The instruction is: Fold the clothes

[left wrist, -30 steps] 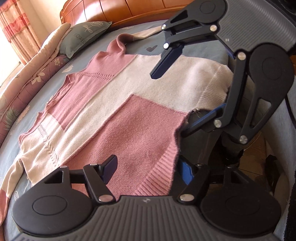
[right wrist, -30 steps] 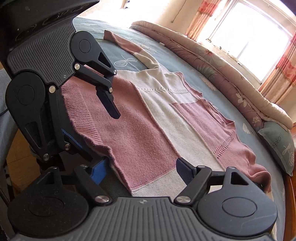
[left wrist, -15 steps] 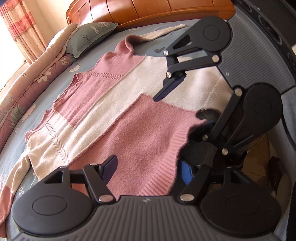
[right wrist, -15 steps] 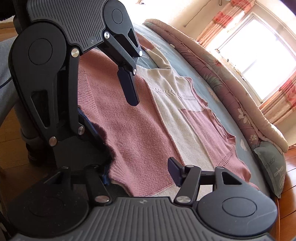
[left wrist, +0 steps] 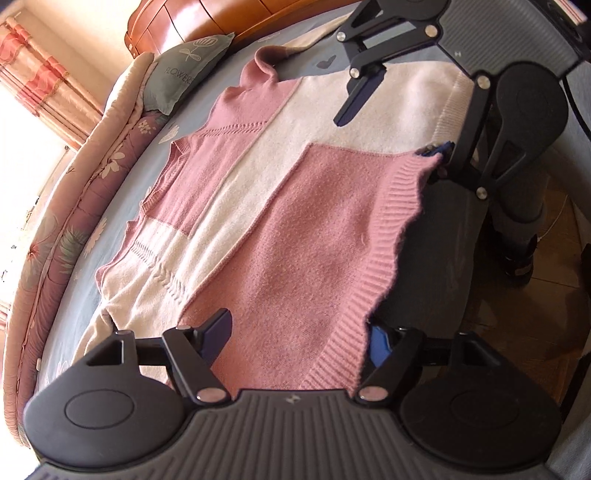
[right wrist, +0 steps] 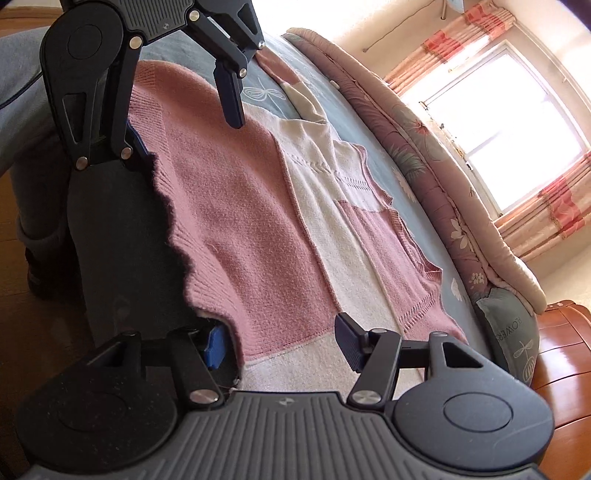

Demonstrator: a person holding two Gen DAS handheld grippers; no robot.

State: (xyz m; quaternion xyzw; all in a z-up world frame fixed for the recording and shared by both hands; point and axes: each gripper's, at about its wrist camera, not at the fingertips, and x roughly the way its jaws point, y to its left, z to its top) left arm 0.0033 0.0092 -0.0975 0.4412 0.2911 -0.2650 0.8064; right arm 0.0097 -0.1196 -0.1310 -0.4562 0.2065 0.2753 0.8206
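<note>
Left wrist view shows a bed (left wrist: 92, 254) with a blue sheet, a rolled floral quilt (left wrist: 55, 236) along its far side, a grey pillow (left wrist: 184, 70) and a wooden headboard (left wrist: 221, 18); curtains (right wrist: 554, 199) frame a bright window (right wrist: 498, 110). A pink-and-cream sweater (left wrist: 295, 229) lies flat on the bed. The left hand-held gripper (left wrist: 299, 332) and right hand-held gripper (right wrist: 280, 343) each stand spread wide astride the sweater's ribbed hem at the bed's near edge.

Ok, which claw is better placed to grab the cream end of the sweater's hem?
Right. The right claw is open astride the hem where pink meets cream; the left claw straddles the pink ribbing only.
</note>
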